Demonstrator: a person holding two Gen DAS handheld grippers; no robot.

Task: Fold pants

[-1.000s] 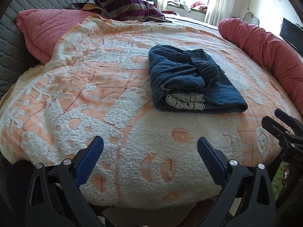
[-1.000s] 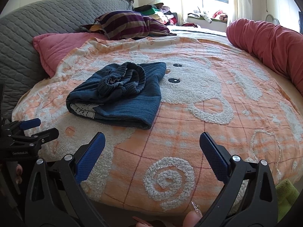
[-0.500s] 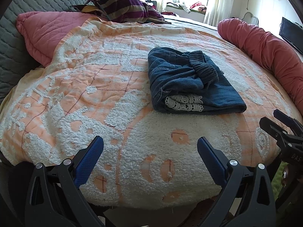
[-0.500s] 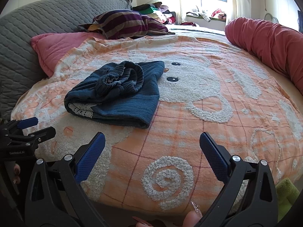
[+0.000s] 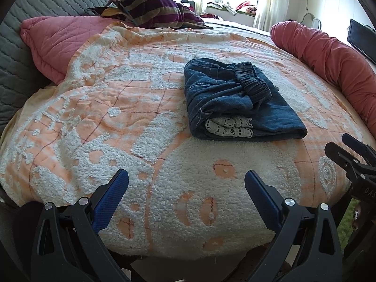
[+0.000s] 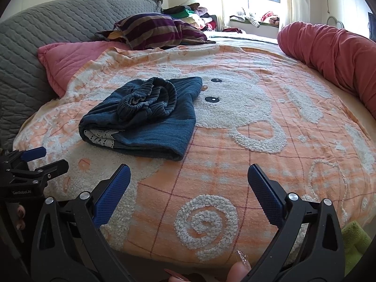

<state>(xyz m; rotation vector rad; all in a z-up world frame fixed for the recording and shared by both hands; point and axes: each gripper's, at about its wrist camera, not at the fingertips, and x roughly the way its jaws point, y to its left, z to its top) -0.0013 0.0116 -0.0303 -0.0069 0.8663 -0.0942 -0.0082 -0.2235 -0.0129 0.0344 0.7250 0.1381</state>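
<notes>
Dark blue pants (image 5: 237,98) lie folded into a compact bundle on the orange and white bedspread (image 5: 117,108), with the elastic waistband on top and white lace trim showing at the near end. They also show in the right wrist view (image 6: 145,117). My left gripper (image 5: 186,197) is open and empty, held back near the bed's front edge. My right gripper (image 6: 189,192) is open and empty, also near the front edge. Each gripper shows at the edge of the other's view.
A pink quilted pillow (image 5: 56,42) and a striped pillow (image 5: 155,11) lie at the head by the grey headboard (image 6: 47,30). A long red bolster (image 5: 329,56) runs along the right side. A green cloth (image 6: 357,242) lies by the bed's lower right.
Both grippers have drawn back a little from the folded pants and stay open. The pants have not moved.
</notes>
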